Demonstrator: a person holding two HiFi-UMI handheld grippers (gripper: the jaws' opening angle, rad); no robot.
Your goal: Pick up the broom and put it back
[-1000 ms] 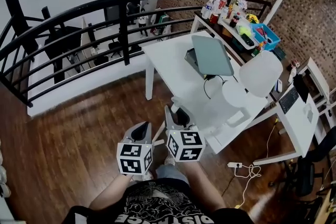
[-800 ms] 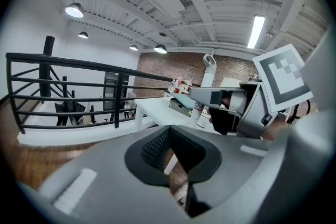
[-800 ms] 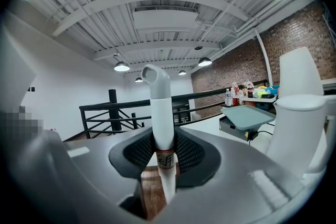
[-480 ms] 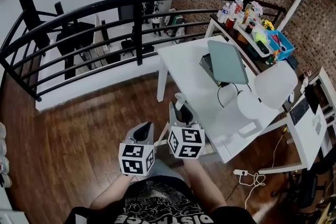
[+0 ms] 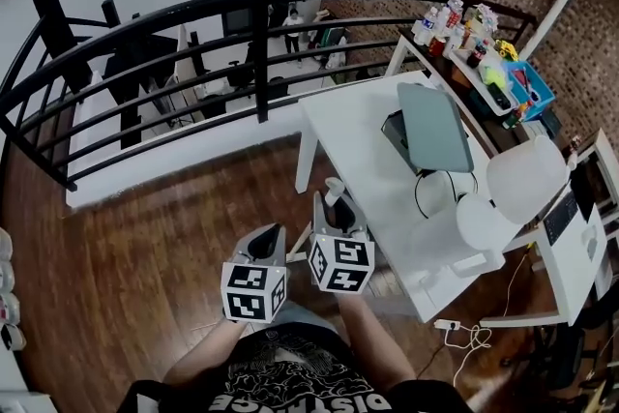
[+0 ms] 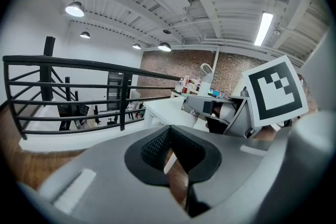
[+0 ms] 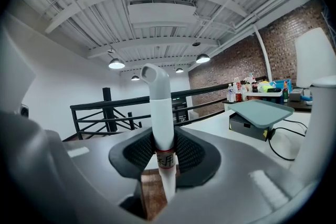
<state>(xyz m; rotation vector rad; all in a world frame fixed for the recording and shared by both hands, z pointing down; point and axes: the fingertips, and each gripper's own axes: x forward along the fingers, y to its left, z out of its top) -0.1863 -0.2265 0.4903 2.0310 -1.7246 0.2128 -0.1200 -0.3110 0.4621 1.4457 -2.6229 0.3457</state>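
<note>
Over wooden floor (image 5: 126,237) by a white table (image 5: 363,135), right hand-held gripper (image 7: 160,136) clamps the broom (image 7: 157,102), left hand-held gripper (image 6: 169,132) closed.

My left claw (image 5: 272,232) and right claw (image 5: 327,205) are pale grey moulded shells, each carrying a white cube (image 5: 252,291) printed with black square markers. Inside, the pads (image 6: 153,147) are black and ribbed. I wear a black shirt (image 5: 290,384) with bold white lettering.

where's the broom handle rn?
Upright, the broom handle is clamped between the right gripper's fingers, centre of the right gripper view; in head view its tip sits beside the white table's left edge.
</note>
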